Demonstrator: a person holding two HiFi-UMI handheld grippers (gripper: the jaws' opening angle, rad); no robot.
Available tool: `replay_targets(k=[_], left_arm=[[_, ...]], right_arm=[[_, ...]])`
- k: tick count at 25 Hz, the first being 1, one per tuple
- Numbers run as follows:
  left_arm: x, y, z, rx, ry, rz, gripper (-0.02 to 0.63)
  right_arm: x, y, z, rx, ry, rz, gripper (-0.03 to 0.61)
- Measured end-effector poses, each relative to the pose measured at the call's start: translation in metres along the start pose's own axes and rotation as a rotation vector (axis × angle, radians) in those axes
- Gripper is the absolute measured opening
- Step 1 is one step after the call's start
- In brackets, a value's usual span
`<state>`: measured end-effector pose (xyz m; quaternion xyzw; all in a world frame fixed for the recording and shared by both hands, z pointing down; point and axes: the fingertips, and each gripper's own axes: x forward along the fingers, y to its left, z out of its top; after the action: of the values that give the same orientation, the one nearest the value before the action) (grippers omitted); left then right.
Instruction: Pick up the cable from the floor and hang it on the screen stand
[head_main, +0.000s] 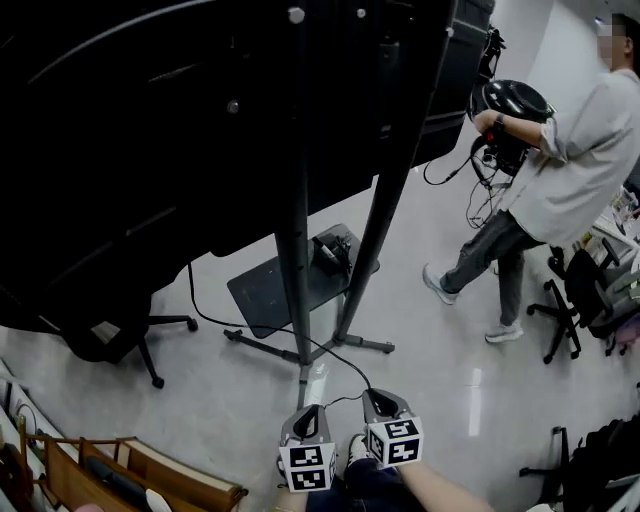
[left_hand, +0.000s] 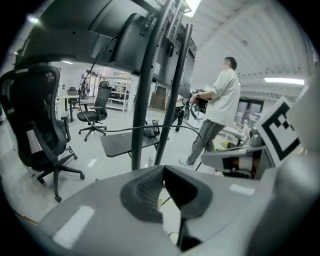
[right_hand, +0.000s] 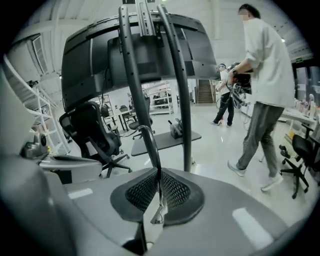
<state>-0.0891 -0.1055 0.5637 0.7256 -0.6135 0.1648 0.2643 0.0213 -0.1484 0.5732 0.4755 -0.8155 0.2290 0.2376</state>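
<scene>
Right gripper (head_main: 382, 398) clamps the cable (right_hand: 152, 145), clear only in its own view. The head view shows the cable trailing far-left along the floor past the screen stand (head_main: 296, 250). Left gripper (head_main: 308, 412), alongside, has its tips together.

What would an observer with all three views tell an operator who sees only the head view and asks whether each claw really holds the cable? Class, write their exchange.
Observer: The right gripper view shows the right claw shut on the cable, which rises from between its pads.
Operator: And the left claw?
Observer: In its own view the left claw has its jaws meeting at the tips, with what looks like a thin strand of cable between them.
Operator: What's beyond the screen stand?
Observer: The left gripper view shows a second office chair past the screen stand.
</scene>
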Motion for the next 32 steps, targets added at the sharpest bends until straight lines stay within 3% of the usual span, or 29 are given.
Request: replay_targets(k=[3, 7, 14, 22, 32], left_arm=[[-0.008, -0.016, 0.044, 0.0, -0.023, -0.032, 0.006], [-0.015, -0.036, 0.128, 0.084, -0.09, -0.119, 0.008], [-0.047, -0.066, 0.287, 0.18, -0.251, -0.183, 0.008], [-0.062, -0.103, 0.454, 0.264, -0.428, -0.125, 0.006], [-0.092, -0.138, 0.63, 0.4, -0.675, 0.064, 0.007]], right_arm=[[-0.024, -0.006, 0.045, -0.003, -0.047, 0.016, 0.02], [-0.053, -0.013, 0.124, -0.013, -0.147, 0.025, 0.02], [-0.104, -0.019, 0.286, -0.159, -0.305, 0.068, 0.02], [-0.166, -0.044, 0.464, -0.312, -0.507, 0.044, 0.02], [-0.234, -0.063, 0.65, -0.441, -0.731, 0.061, 0.018]])
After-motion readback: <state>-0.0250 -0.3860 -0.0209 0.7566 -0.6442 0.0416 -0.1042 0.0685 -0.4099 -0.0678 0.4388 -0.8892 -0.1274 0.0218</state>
